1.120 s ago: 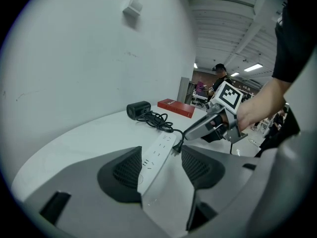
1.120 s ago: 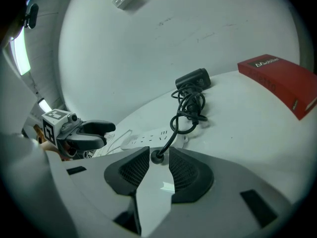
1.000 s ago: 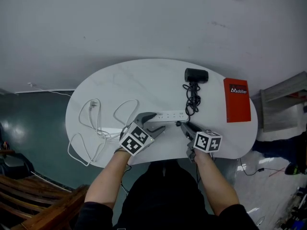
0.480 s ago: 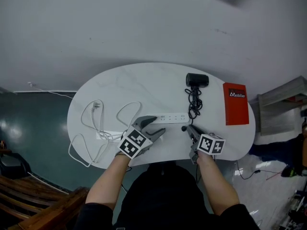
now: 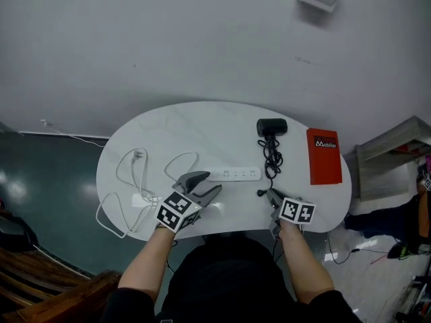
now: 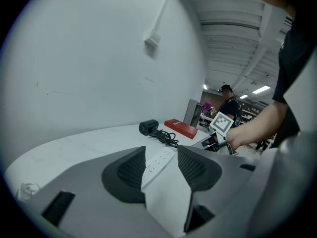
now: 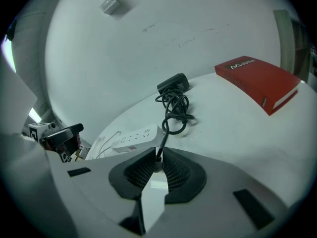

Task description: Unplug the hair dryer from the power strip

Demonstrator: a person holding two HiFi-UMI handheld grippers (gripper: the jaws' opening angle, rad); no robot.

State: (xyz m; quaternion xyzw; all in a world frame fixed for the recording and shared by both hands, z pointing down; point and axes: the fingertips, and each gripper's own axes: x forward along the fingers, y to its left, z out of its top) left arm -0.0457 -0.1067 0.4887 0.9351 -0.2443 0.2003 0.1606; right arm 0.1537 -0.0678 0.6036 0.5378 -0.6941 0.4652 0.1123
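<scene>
Blk hair dryer [image 5: 272, 127], cord coiled, clear of white power strip [image 5: 234, 174]. Right gripper [image 7: 156, 158] pinches prob. its plug [image 5: 260, 193]. Left gripper [image 5: 214, 181] jaws spread, just been narrowing, nothing betw. them. Red book [image 5: 324, 156] nearby.

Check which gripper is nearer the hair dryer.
Right. The right gripper, shut on the plug, is nearside of the hair dryer; the left gripper, its empty jaws just narrowed, sits farther left, by the power strip.

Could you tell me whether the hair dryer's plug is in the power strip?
Out: the right gripper holds the plug clear of the strip.
</scene>
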